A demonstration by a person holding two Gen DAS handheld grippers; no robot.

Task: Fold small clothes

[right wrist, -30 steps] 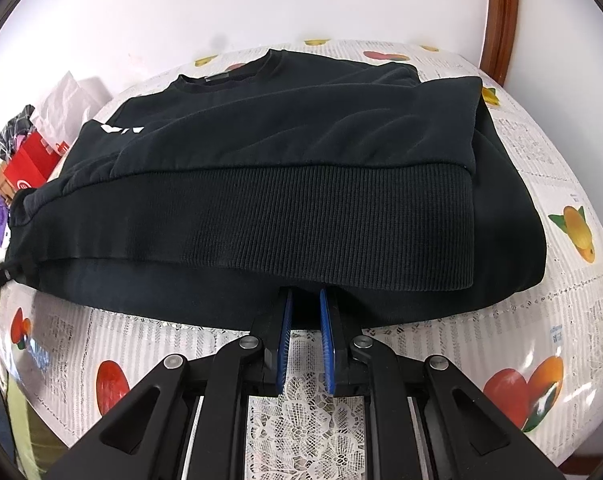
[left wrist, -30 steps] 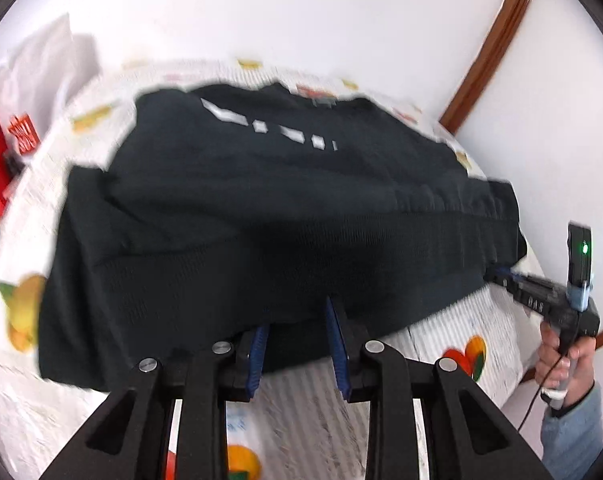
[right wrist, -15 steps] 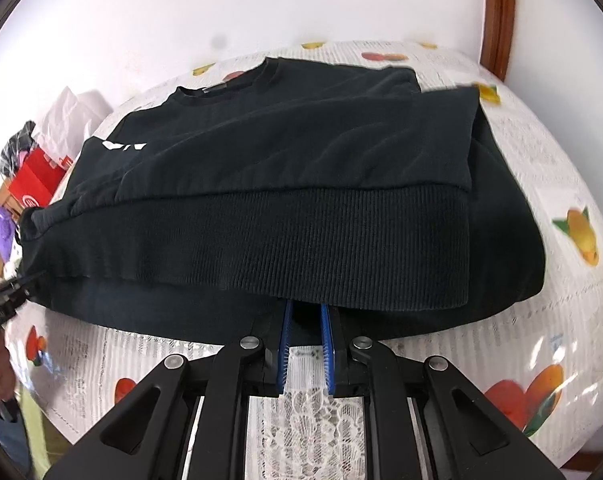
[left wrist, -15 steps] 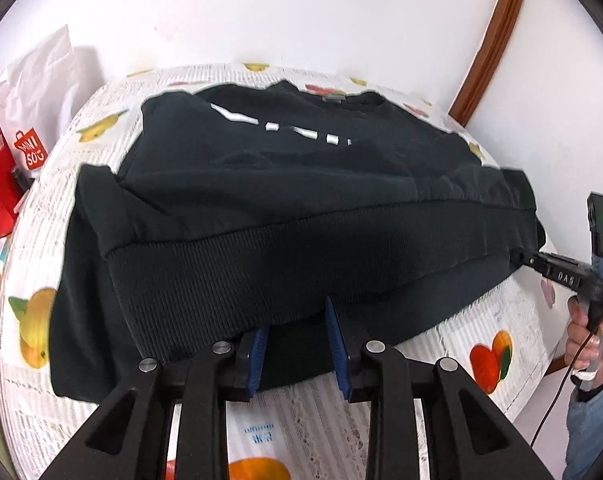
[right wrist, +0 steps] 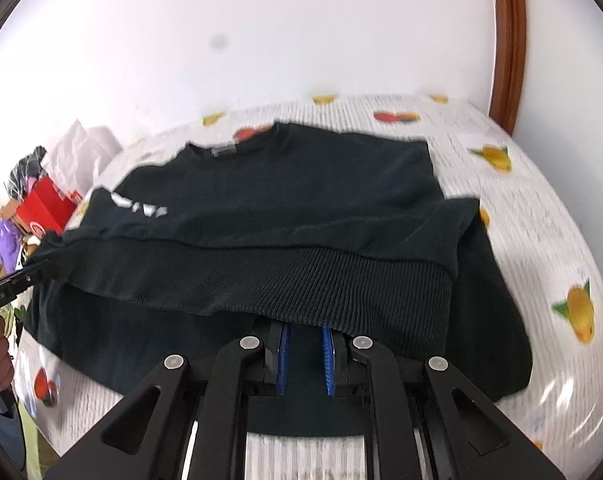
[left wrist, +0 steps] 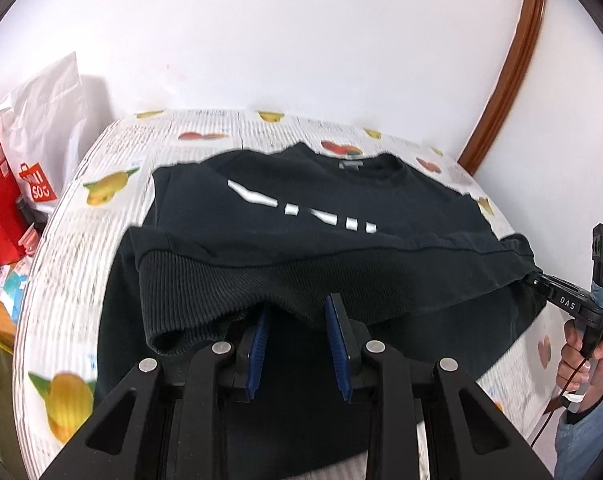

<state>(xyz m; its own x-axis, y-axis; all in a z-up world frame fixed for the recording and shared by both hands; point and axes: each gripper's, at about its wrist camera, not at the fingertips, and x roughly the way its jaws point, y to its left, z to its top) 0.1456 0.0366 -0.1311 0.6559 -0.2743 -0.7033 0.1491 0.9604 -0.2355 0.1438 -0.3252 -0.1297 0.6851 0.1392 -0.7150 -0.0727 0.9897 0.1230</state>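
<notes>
On table: black sweatshirt (left wrist: 341, 208) lying flat on a fruit-print tablecloth (left wrist: 101, 216); collar at far side, ribbed hem (right wrist: 301, 280) at near side, raised off the layer below and drawn toward the collar
Chest print: white marks (left wrist: 301, 210), blurred; illegible
L gripper (left wrist: 299, 322): blue pads (left wrist: 335, 336) a little apart w/ hem fabric bunched between them; pinching hem near its left corner
R gripper (right wrist: 305, 340): pads close together, tips hidden under hem edge; clamped on hem toward its right end; also seen from L wrist cam at right edge, nose at hem corner
Hand (left wrist: 581, 360): on R gripper handle, light-blue sleeve below
Lower layer: dark back panel flat on cloth beneath lifted hem
Backgd: white wall; brown wood trim (left wrist: 513, 60); red bag (left wrist: 1, 200) & white bag (left wrist: 45, 108) left of table
</notes>
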